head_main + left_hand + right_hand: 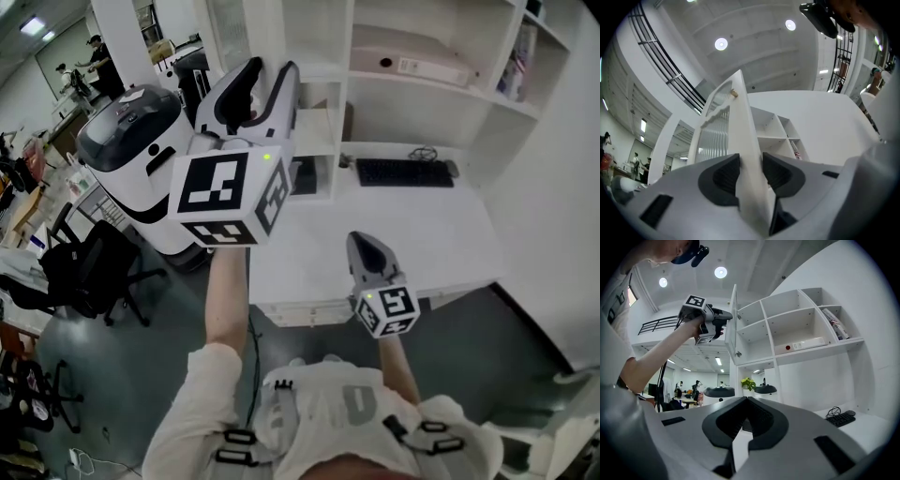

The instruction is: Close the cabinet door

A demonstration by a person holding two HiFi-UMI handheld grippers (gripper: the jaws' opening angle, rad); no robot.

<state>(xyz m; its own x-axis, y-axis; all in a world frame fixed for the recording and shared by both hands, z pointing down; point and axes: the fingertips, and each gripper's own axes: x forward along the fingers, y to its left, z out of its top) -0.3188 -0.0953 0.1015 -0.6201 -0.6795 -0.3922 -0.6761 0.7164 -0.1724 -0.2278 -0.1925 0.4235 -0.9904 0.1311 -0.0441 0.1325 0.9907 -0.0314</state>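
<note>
Firmly, the left gripper (749, 169) clamps the edge of the open white flat cabinet door (739, 117); the right gripper (746, 403), jaws pressed together and empty, hangs well apart.

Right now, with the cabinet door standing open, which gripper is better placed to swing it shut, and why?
Left. The left gripper is raised at the cabinet door, its jaws on the door's free edge. The right gripper hangs low by the desk, shut and empty.
</note>
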